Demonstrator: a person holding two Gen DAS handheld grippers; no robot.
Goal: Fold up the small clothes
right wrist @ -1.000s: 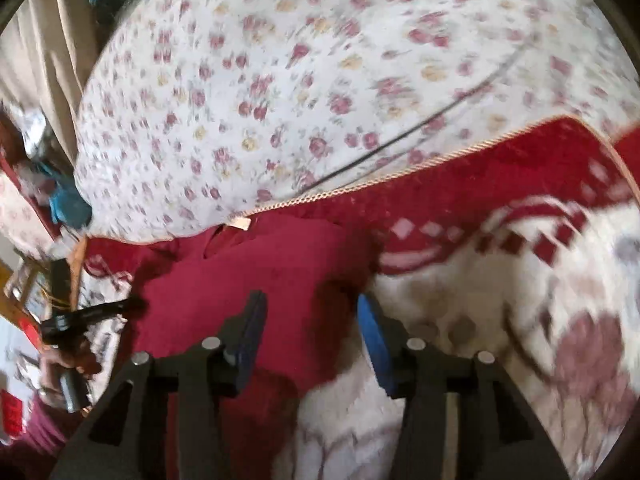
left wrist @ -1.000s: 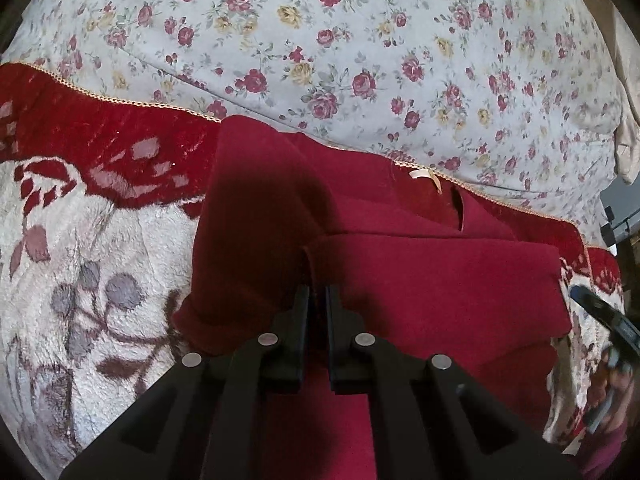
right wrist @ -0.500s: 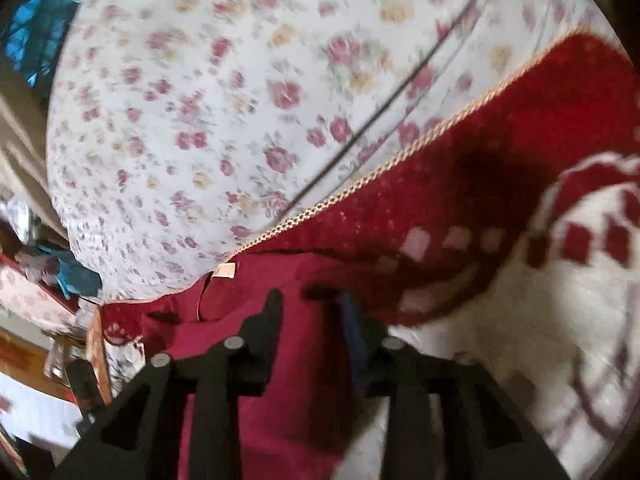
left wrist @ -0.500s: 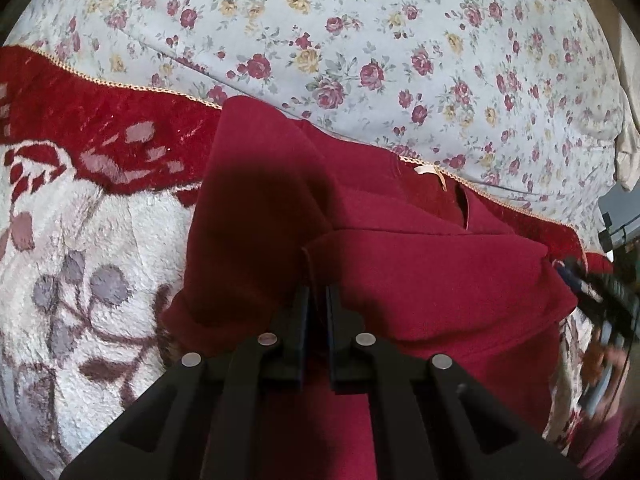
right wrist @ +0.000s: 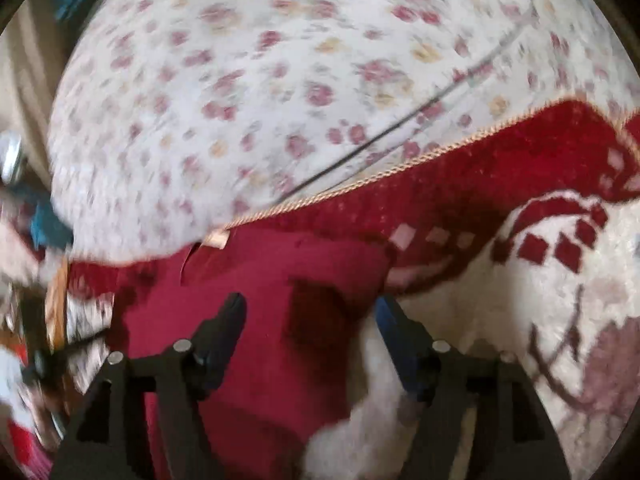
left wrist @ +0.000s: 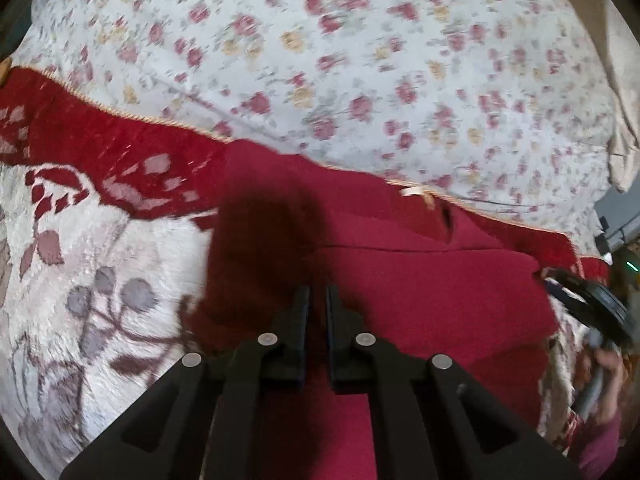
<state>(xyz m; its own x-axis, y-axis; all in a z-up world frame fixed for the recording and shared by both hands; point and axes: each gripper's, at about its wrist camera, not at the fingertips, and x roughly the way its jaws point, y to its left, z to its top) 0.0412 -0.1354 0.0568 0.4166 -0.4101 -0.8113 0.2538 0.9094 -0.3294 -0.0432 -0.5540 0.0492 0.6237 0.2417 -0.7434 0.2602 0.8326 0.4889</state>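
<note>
A small dark red garment [left wrist: 400, 280] lies partly folded on a red and cream plush blanket [left wrist: 100, 272], its neck label [left wrist: 414, 191] at the far edge. My left gripper [left wrist: 317, 296] is shut on a fold of the garment at its near middle. In the right wrist view the same garment [right wrist: 256, 320] lies below my right gripper [right wrist: 310, 312], which is open and empty, its jaws straddling the garment's right edge. The label [right wrist: 218, 238] shows there too.
A white floral quilt [left wrist: 340, 60] lies beyond the blanket's gold-trimmed edge [right wrist: 360, 180]. The right hand-held gripper and hand [left wrist: 592, 320] show at the left wrist view's right edge. Blurred clutter [right wrist: 32, 320] sits off the bed at the left.
My right gripper shut over the garment's far right corner half a second ago, then opened wide and pulled back. My left gripper stays shut on the fold, shifting slightly.
</note>
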